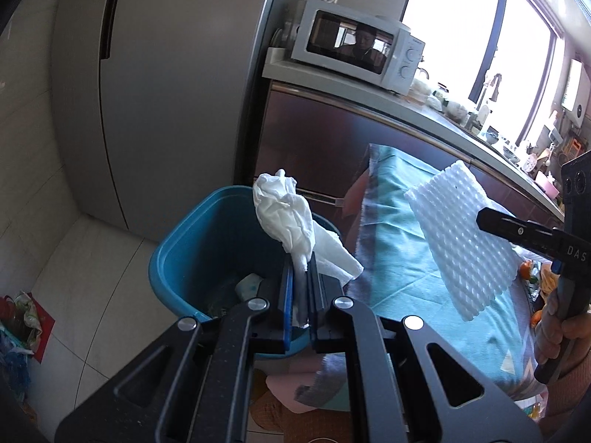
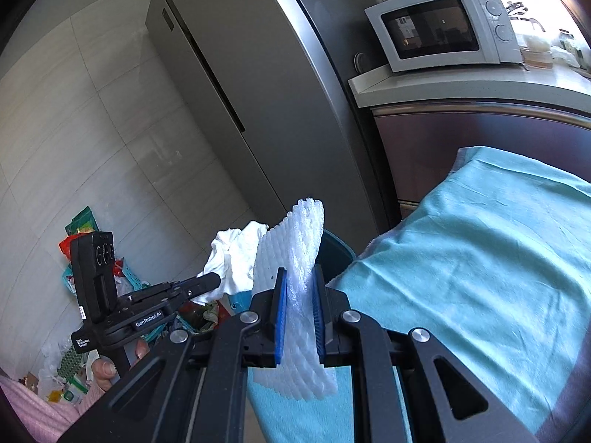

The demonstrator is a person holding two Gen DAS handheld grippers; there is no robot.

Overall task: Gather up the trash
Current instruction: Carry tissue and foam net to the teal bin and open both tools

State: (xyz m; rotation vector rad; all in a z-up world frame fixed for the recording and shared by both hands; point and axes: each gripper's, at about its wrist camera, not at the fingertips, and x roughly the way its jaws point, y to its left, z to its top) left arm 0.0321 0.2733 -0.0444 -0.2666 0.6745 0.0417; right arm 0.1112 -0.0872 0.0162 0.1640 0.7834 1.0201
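My left gripper [image 1: 301, 269] is shut on a crumpled white paper towel [image 1: 286, 217], held above the near rim of a blue trash bin [image 1: 192, 254] that has some rubbish at its bottom. In the right wrist view the same towel [image 2: 236, 258] hangs from the left gripper [image 2: 214, 281] to the left. My right gripper [image 2: 300, 280] is shut on a white foam fruit net [image 2: 291, 258], which sticks up between the blue pads and hangs below them. The left wrist view shows that net [image 1: 461, 236] over the teal cloth, to the right of the bin.
A table under a teal cloth [image 2: 480, 258] fills the right side. A tall grey fridge [image 1: 166, 92] stands behind the bin. A white microwave [image 2: 443, 26] sits on a counter [image 1: 406, 110]. Bags and clutter [image 2: 85, 258] lie on the floor by the tiled wall.
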